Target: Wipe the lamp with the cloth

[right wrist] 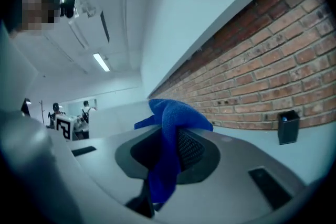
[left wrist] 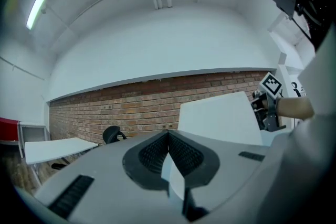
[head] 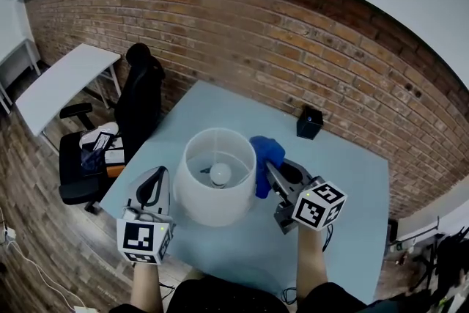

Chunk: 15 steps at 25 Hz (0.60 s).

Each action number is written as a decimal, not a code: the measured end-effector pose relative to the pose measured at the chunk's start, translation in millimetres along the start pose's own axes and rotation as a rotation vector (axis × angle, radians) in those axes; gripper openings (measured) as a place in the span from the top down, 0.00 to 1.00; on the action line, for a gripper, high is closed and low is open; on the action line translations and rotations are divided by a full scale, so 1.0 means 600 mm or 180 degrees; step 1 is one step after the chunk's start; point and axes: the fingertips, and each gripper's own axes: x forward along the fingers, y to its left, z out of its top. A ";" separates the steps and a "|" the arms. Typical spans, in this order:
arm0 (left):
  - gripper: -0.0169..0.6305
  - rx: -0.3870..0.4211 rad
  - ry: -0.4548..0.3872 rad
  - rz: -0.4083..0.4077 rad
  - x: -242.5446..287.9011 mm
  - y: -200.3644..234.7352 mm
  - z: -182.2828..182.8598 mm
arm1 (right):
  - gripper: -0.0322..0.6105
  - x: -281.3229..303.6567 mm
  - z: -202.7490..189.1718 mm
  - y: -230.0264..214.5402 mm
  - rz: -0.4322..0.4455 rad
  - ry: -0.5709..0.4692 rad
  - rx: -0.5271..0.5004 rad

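The lamp (head: 218, 185) stands in the middle of the pale table (head: 352, 179), seen from above, with a white round shade and a bulb (head: 220, 174) inside. A blue cloth (head: 265, 157) hangs against the shade's right side, with my right gripper (head: 270, 171) shut on it. In the right gripper view the cloth (right wrist: 176, 118) bunches over the jaws and drapes down between them. My left gripper (head: 153, 176) sits just left of the shade, apart from it, jaws shut on nothing. The left gripper view shows the shade (left wrist: 220, 118) ahead to the right of the left gripper (left wrist: 168, 134).
A small black box (head: 309, 122) stands at the table's back edge near the brick wall (head: 293, 48). A black office chair (head: 110, 135) and a white desk (head: 62, 80) are off the table's left side. Cables (head: 326, 238) trail at the front right.
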 end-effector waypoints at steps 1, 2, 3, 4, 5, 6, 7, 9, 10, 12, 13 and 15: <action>0.96 0.0007 0.0026 0.0004 0.003 0.002 -0.001 | 0.85 0.003 -0.021 -0.011 -0.0109 0.0130 -0.0052; 0.96 0.0013 0.0048 0.0011 0.005 0.004 -0.002 | 0.85 0.005 -0.041 -0.020 -0.0195 0.0235 -0.0064; 0.96 0.0016 0.0066 0.0019 0.006 0.008 -0.002 | 0.85 0.006 -0.059 -0.029 -0.0260 0.0312 -0.0023; 0.96 0.0017 0.0084 0.0024 0.008 0.011 -0.003 | 0.85 0.007 -0.074 -0.039 -0.0317 0.0375 0.0052; 0.96 0.0015 0.0099 0.0023 0.011 0.014 -0.003 | 0.85 0.007 -0.088 -0.049 -0.0374 0.0441 0.0129; 0.96 0.0013 0.0110 0.0018 0.013 0.016 -0.004 | 0.85 0.008 -0.098 -0.059 -0.0431 0.0514 0.0183; 0.96 0.0011 0.0118 0.0011 0.016 0.018 -0.005 | 0.85 0.010 -0.104 -0.068 -0.0474 0.0580 0.0210; 0.96 0.0011 0.0126 0.0001 0.020 0.021 -0.007 | 0.85 0.015 -0.095 -0.081 -0.0484 0.0600 0.0231; 0.96 0.0012 0.0127 -0.0005 0.022 0.022 -0.008 | 0.85 0.019 -0.077 -0.085 -0.0445 0.0539 0.0243; 0.96 0.0024 0.0130 -0.0026 0.029 0.024 -0.010 | 0.85 0.031 -0.023 -0.086 -0.0258 0.0350 0.0239; 0.96 0.0042 0.0134 -0.0044 0.033 0.024 -0.011 | 0.85 0.040 0.008 -0.080 -0.0097 0.0270 0.0213; 0.96 0.0086 0.0155 -0.0084 0.041 0.023 -0.012 | 0.85 0.060 0.066 -0.055 0.0347 0.0229 0.0145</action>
